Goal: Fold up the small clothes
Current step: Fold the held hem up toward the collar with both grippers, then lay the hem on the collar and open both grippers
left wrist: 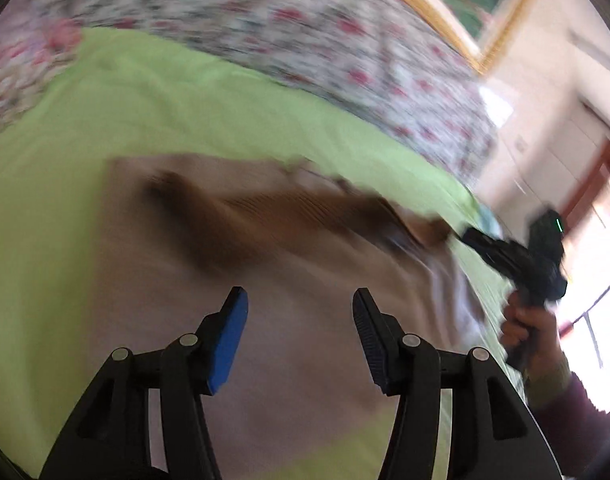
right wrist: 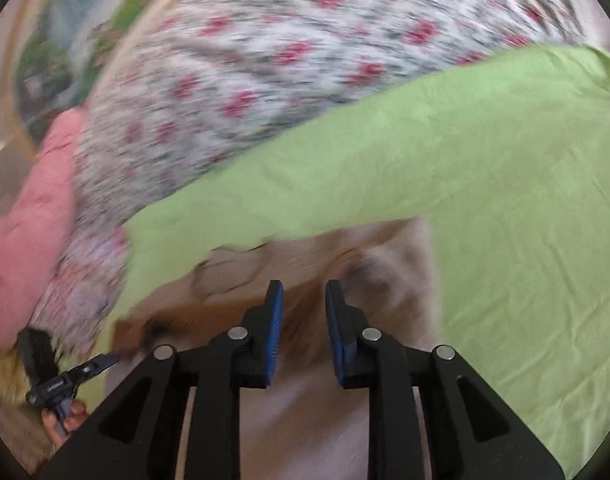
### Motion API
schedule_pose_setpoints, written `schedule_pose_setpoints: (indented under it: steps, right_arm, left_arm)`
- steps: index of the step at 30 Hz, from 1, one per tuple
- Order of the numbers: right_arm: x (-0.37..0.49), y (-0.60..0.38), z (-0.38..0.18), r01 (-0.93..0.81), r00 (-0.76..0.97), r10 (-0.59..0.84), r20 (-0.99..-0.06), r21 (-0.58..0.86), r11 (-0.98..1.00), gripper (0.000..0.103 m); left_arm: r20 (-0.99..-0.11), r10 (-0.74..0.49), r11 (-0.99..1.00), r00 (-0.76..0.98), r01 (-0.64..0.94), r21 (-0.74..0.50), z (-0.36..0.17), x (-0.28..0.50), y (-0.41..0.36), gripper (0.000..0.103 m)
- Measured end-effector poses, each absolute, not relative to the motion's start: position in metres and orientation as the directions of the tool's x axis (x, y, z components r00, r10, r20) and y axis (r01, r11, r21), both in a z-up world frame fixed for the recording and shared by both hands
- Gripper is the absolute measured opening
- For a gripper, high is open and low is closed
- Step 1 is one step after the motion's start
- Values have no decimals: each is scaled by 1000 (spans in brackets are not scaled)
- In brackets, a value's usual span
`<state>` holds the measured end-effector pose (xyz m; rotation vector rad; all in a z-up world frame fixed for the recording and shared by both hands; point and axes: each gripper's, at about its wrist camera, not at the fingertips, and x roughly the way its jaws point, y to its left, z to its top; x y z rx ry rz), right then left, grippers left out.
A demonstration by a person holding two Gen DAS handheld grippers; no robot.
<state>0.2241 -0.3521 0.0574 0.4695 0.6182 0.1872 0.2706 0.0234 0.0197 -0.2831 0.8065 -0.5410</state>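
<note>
Where garment (left wrist: 289, 280) ends, green sheet (left wrist: 153, 112)

Garment (left wrist: 233, 264) lies on sheet (left wrist: 153, 104), sheet on bed. Patterned cover (left wrist: 289, 28) lies behind sheet, far side. Left tool (left wrist: 301, 300) over garment, right tool (right wrist: 304, 294) over its right part.

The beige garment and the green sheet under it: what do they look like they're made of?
Beige garment: soft matte knit, probably cotton jersey; the brown band shows fine ribbing, though motion blur limits detail. Green sheet: thin woven cloth, likely cotton, matte, with fine sharp creases.
</note>
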Motion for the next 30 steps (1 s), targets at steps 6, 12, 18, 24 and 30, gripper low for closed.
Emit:
schedule_pose_setpoints:
  steps: [6, 12, 18, 24, 30]
  right_arm:
    - [230, -255, 40, -330, 526, 470, -709, 340, 881, 23]
    - [288, -258, 18, -261, 469, 396, -789, 305, 916, 20]
    - [353, -305, 14, -58, 558, 216, -801, 223, 973, 21]
    - [340, -380, 14, 182, 678, 214, -704, 442, 878, 20]
    - [283, -373, 36, 138, 740, 205, -641, 443, 886, 23]
  left_arm:
    - [-714, -551, 804, 432, 505, -315, 5, 284, -54, 55]
    - [-761, -494, 842, 421, 451, -297, -11, 338, -43, 23]
    - [-755, -391, 920, 527, 240, -310, -2, 398, 9, 26]
    - [-713, -345, 916, 610, 55, -396, -10, 397, 71, 22]
    - [-687, -324, 900, 650, -13, -436, -5, 359, 84, 26]
